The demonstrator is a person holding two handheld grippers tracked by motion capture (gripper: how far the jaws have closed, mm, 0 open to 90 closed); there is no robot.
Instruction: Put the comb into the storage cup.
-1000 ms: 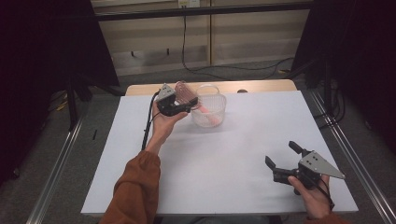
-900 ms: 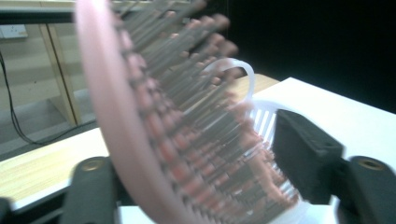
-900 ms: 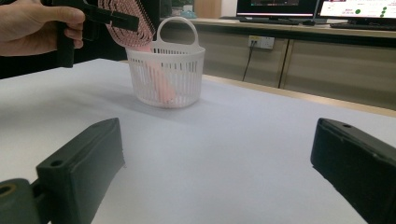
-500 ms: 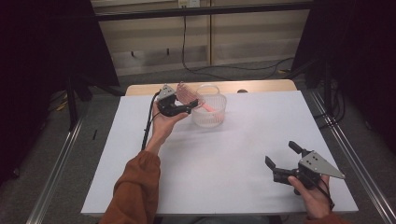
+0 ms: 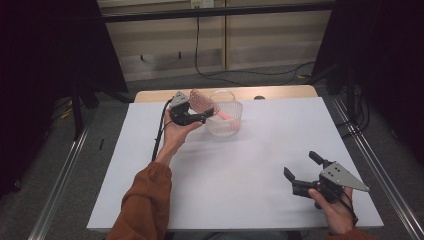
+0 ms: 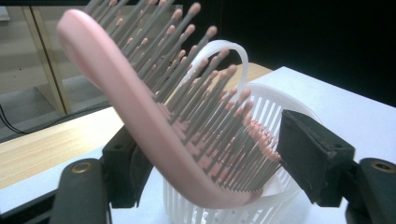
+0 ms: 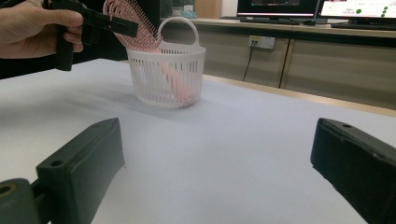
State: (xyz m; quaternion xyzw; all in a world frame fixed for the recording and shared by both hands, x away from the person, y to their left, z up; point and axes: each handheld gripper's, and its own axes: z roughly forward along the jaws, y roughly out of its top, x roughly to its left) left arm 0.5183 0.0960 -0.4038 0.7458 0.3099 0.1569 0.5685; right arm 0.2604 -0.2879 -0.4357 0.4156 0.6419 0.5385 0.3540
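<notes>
Backdrop: dark curtains at both sides, pale wooden panelling behind, a black cable hanging down it.
Counter: white top (image 5: 260,165) over a wooden one that shows as a strip along the far edge.
Basket: white slatted plastic basket (image 5: 225,117) with an arched handle, standing upright near the far edge, left of centre.
Contents: pink hairbrush (image 5: 202,102) standing tilted in the basket, handle end down inside against the slats, bristled head sticking out over the rim toward the left tool.
Left tool: left tool (image 5: 200,118) held at the basket's rim; in the left gripper view the brush head (image 6: 154,116) lies between its jaws. Jaws have just been opening; the bristle tips reach the one pad and the brush's back lies near the other, though I can't quite tell whether either pad still presses.
Right tool: right tool (image 5: 301,166) low over the near right corner, jaws wide apart, nothing between them; well apart from the basket.
Edges: basket sits close to the far edge; right tool close to the near edge.
Open room: broad bare stretch of white top between basket and right tool, and along the right side.
</notes>
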